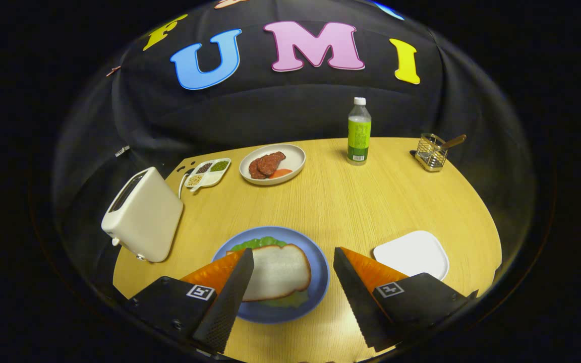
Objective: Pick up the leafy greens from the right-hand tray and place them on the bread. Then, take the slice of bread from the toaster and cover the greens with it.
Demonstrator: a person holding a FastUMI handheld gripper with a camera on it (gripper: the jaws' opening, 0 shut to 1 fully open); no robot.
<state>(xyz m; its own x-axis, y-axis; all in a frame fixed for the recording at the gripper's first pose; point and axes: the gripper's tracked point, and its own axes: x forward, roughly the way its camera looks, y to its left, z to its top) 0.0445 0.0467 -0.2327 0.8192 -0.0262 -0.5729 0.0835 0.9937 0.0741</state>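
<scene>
The gripper is spread wide and holds nothing, with the slice of bread lying between its fingers on the blue plate, leafy greens peeking out beneath it. The covering step looks done, so the best move is probably to lift straight back without brushing the slice. The white tray just ahead of the right finger is bare, and the toaster stands ahead of the left.

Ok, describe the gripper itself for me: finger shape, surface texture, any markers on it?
The gripper has two long wedge-shaped fingers tapering to points, their inner faces finely ribbed. Each finger is mounted on a black angular block, and each block carries a small square black-and-white fiducial tag on top. No cables are visible.
</scene>
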